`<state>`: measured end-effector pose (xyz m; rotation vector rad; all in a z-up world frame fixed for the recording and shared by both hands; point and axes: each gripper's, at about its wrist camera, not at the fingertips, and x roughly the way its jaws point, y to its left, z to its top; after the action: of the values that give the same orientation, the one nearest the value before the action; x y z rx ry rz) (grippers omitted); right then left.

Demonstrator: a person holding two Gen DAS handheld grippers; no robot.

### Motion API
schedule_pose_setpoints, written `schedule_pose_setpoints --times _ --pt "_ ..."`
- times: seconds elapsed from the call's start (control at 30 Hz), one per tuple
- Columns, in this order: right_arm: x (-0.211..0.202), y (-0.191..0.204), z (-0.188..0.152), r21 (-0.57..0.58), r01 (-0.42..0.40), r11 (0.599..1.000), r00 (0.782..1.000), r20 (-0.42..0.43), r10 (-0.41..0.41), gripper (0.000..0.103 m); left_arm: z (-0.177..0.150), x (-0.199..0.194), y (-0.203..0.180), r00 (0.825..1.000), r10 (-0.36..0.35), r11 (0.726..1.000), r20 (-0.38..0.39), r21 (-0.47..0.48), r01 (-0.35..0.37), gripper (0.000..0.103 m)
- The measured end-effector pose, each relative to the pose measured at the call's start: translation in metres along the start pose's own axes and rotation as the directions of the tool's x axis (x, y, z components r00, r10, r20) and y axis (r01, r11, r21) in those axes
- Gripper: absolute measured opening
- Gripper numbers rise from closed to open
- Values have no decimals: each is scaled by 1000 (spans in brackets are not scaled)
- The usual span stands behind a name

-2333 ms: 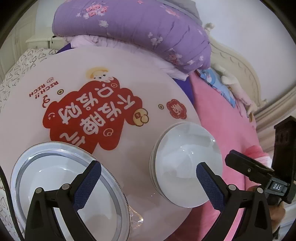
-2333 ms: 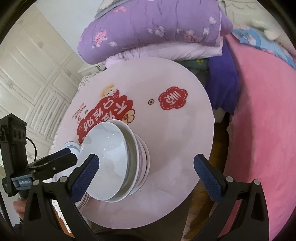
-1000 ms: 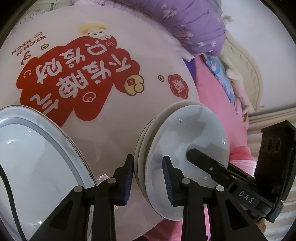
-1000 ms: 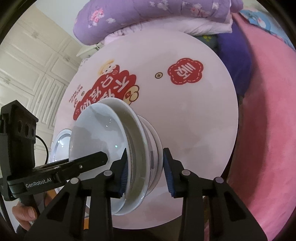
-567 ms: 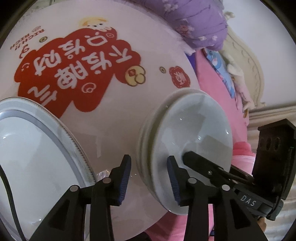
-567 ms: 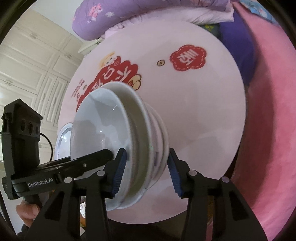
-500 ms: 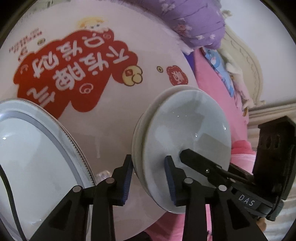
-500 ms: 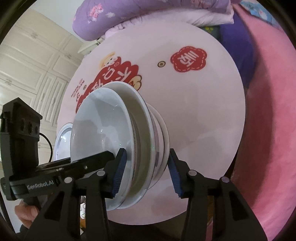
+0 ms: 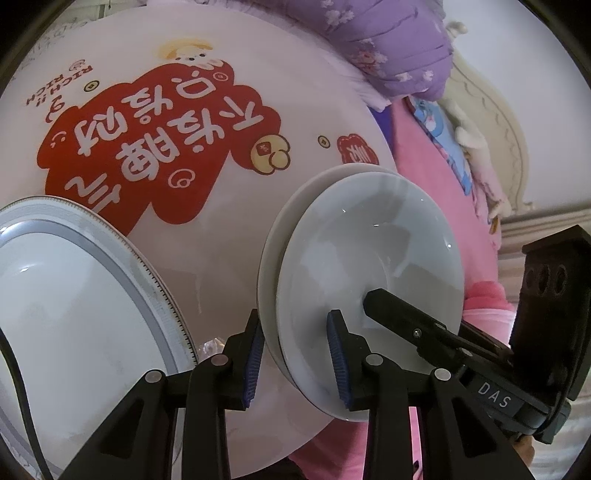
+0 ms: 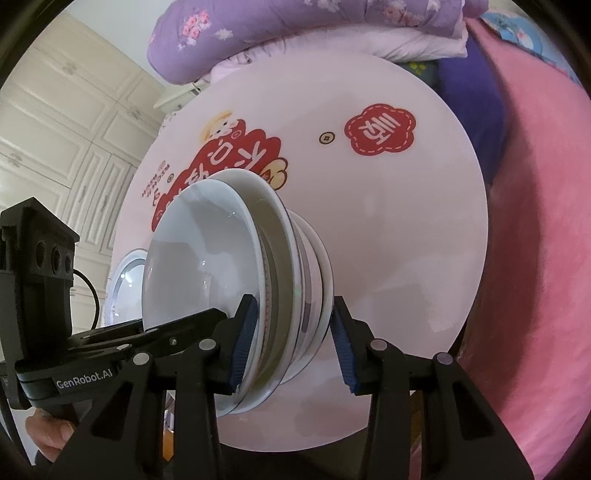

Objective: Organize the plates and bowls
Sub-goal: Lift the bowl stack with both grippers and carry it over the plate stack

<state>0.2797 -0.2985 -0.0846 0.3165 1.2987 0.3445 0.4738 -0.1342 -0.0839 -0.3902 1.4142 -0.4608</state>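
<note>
A stack of white bowls (image 9: 369,266) is held between both grippers above the round pink table (image 9: 236,110). My left gripper (image 9: 295,362) is shut on the stack's near rim, one finger outside and one inside the top bowl. My right gripper (image 10: 291,343) is shut on the opposite side of the bowl stack (image 10: 229,280), its fingers spanning several rims. A white plate with a grey patterned rim (image 9: 74,295) lies at the table's left edge; it also shows in the right wrist view (image 10: 125,284) behind the bowls.
The table (image 10: 388,240) carries a large red printed decal (image 9: 155,129). Purple folded bedding (image 10: 295,33) lies beyond its far edge. A pink bed cover (image 10: 546,221) runs along the right side. White wardrobe doors (image 10: 55,129) stand to the left.
Both grippers closed from wide open onto the bowl stack. The stack has since risen slightly off the table and tilted, with both grippers holding it.
</note>
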Motion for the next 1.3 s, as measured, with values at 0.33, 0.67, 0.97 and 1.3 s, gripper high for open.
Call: schedule_pose_setpoints --times 0.33,0.67,0.97,1.3 --pt "-13 16 6 -31 -8 1000 1000 22 9 41 0 -29 1 999 -5 1000 35 11 4 28" --pt "-22 81 11 -134 -59 989 998 16 62 41 -10 -107 28 995 25 1000 93 -11 -24 29" --pt "-1 143 -1 -223 -113 968 993 -43 106 41 -41 -171 69 989 81 995 125 -69 -73 29" --pt "31 173 -17 -271 -135 953 988 -115 108 41 -72 -198 101 986 113 987 120 -128 -97 29"
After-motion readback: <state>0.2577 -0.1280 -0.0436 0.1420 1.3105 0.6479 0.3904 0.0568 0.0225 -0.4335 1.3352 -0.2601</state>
